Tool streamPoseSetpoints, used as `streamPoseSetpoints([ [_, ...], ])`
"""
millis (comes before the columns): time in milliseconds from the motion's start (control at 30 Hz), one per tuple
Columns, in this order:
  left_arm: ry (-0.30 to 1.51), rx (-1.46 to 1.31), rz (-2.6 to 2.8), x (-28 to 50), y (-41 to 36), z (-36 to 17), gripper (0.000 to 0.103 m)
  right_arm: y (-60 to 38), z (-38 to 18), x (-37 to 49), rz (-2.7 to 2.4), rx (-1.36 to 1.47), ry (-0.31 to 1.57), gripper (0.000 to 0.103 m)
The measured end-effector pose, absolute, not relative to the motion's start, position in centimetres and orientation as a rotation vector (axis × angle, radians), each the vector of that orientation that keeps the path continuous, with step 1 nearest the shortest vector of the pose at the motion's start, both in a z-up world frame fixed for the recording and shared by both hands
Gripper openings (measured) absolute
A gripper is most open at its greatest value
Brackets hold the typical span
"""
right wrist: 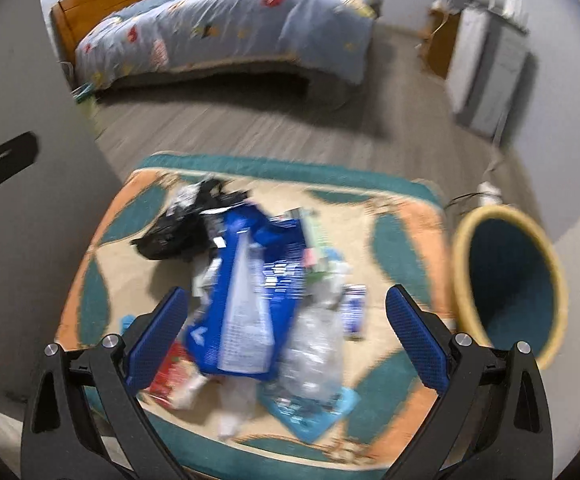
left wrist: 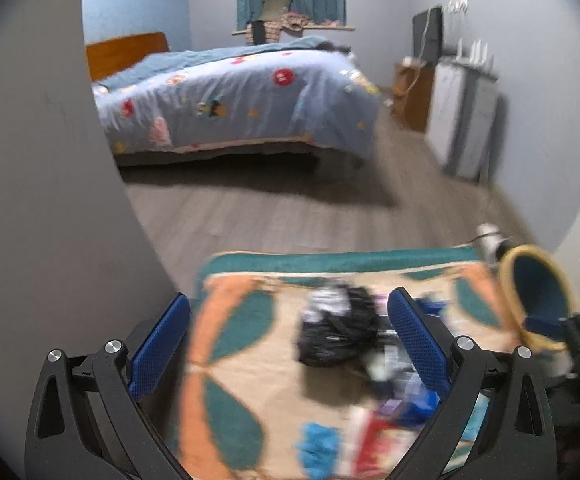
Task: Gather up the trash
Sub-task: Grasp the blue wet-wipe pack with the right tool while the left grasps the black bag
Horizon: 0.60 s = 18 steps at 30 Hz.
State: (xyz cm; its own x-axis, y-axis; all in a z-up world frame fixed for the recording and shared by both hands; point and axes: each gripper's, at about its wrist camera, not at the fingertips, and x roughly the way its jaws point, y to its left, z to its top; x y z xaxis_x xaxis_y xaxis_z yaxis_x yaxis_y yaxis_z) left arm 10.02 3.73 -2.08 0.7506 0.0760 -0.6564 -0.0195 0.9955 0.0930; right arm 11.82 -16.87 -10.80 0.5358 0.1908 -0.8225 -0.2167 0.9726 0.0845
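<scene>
A pile of trash lies on a patterned rug (right wrist: 401, 240): a black plastic bag (right wrist: 174, 232), a big blue wrapper (right wrist: 246, 292), a clear crumpled bottle (right wrist: 313, 352), a red packet (right wrist: 170, 376) and a light blue packet (right wrist: 309, 412). My right gripper (right wrist: 288, 320) is open above the pile, holding nothing. My left gripper (left wrist: 288, 328) is open and empty above the rug (left wrist: 242, 360), with the black bag (left wrist: 333, 328) between its fingers in view. A round woven bin (right wrist: 509, 284) with a dark blue inside stands at the rug's right edge; it also shows in the left wrist view (left wrist: 537, 300).
A bed (left wrist: 234, 96) with a blue quilt stands beyond bare wooden floor (left wrist: 290, 208). A grey wall (left wrist: 50, 200) is close on the left. A grey cabinet (left wrist: 461, 112) and a brown box (left wrist: 409, 88) stand by the right wall. Both views are blurred.
</scene>
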Motion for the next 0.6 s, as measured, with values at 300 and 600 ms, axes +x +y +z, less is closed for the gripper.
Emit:
streamPoseSetpoints([
  [300,0.82,0.157,-0.006,13.5,4.3,-6.8,0.098,-13.5,-15.9,14.9,0.262,-0.091,1.063,0.056],
  [600,0.905,0.161,-0.102,14.6,2.5,-9.8,0.096,-14.6,-13.6,14.3,0.276,-0.02,1.043,0.026],
])
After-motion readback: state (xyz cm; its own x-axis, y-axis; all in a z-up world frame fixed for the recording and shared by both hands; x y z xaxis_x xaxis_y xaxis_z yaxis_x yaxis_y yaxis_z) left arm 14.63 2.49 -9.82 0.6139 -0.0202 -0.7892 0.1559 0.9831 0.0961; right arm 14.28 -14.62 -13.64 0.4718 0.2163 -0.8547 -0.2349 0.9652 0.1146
